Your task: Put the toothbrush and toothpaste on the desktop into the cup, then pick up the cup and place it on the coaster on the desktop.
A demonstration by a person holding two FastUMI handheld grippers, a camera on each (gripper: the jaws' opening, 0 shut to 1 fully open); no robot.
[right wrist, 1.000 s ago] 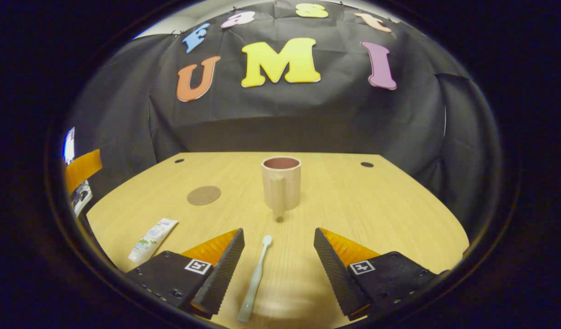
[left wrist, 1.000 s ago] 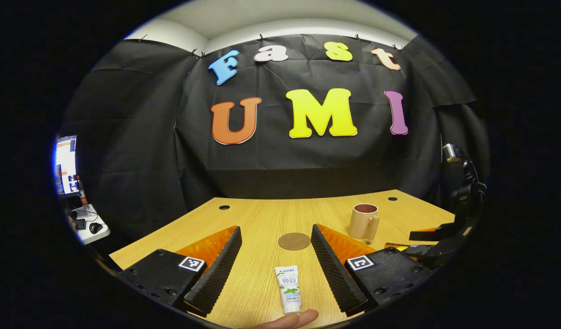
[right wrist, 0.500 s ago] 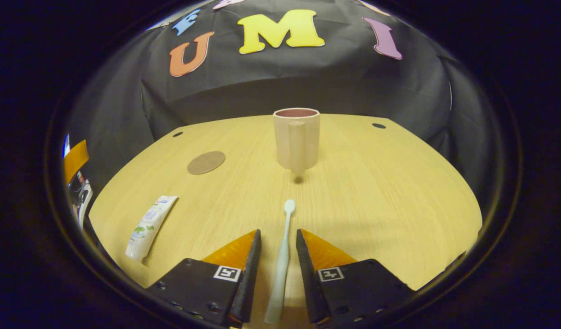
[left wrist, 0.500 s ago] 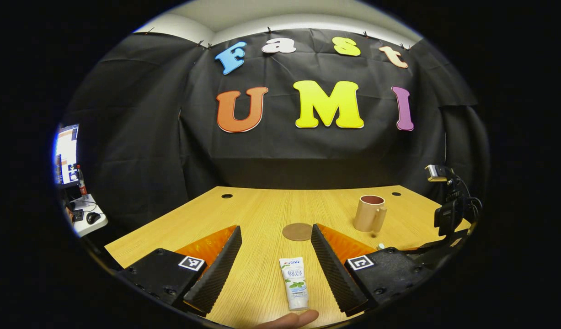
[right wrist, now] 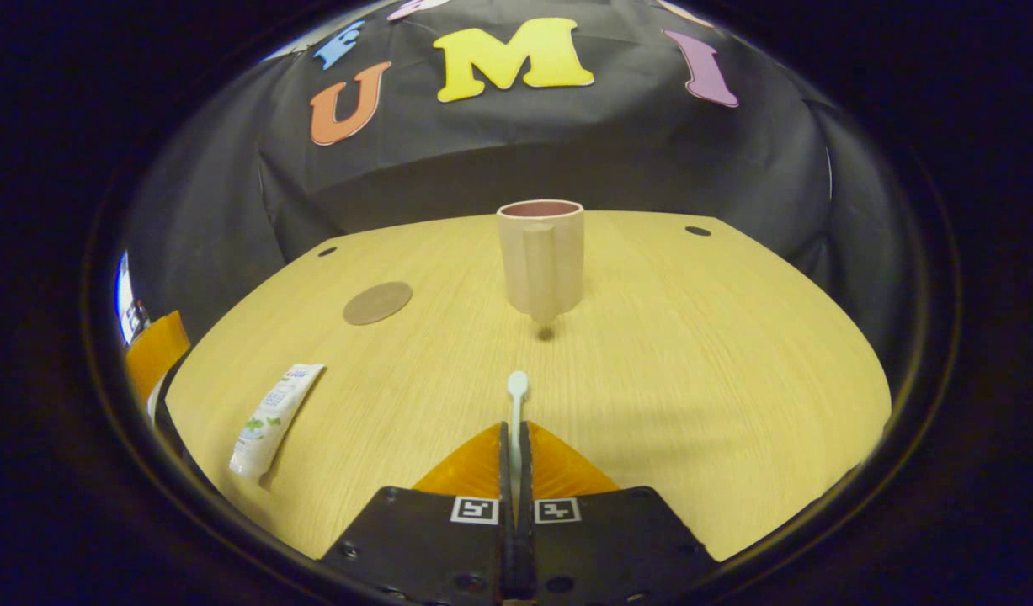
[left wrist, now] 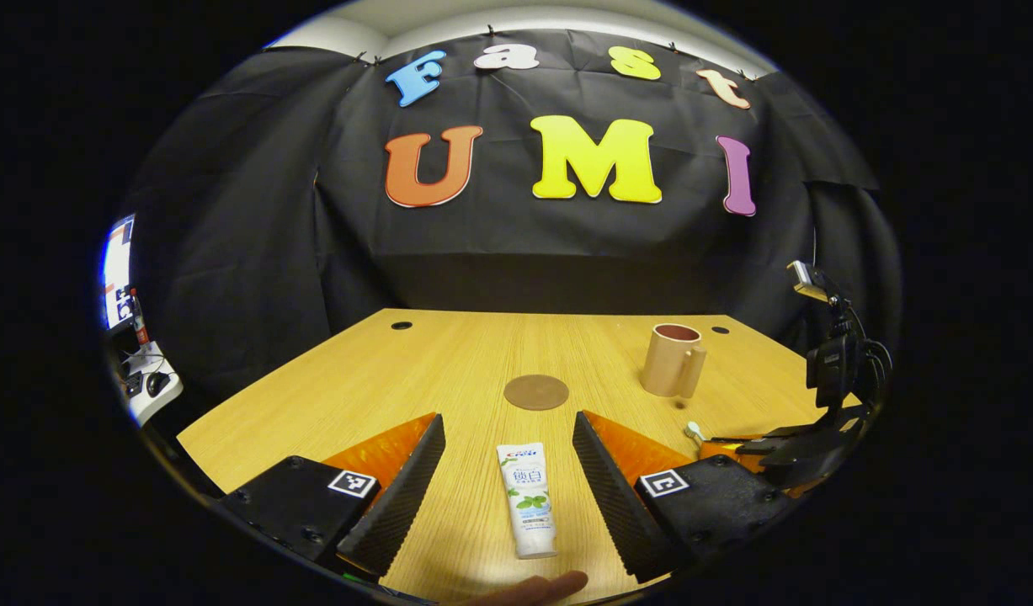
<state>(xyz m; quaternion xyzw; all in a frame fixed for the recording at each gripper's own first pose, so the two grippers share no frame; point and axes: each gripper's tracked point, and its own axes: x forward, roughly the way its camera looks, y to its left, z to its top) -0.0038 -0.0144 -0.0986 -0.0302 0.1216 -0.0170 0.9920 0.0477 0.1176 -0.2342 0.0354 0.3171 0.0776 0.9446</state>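
Right gripper [right wrist: 513, 438] has now pinched the toothbrush [right wrist: 516, 396], left [left wrist: 509, 484] spread over toothpaste [left wrist: 526, 501]; next I lift toward cup [right wrist: 541, 257].

Left claw [left wrist: 508, 471] — black ribbed fingers [left wrist: 398, 497], orange backing, square black-and-white markers, screws.
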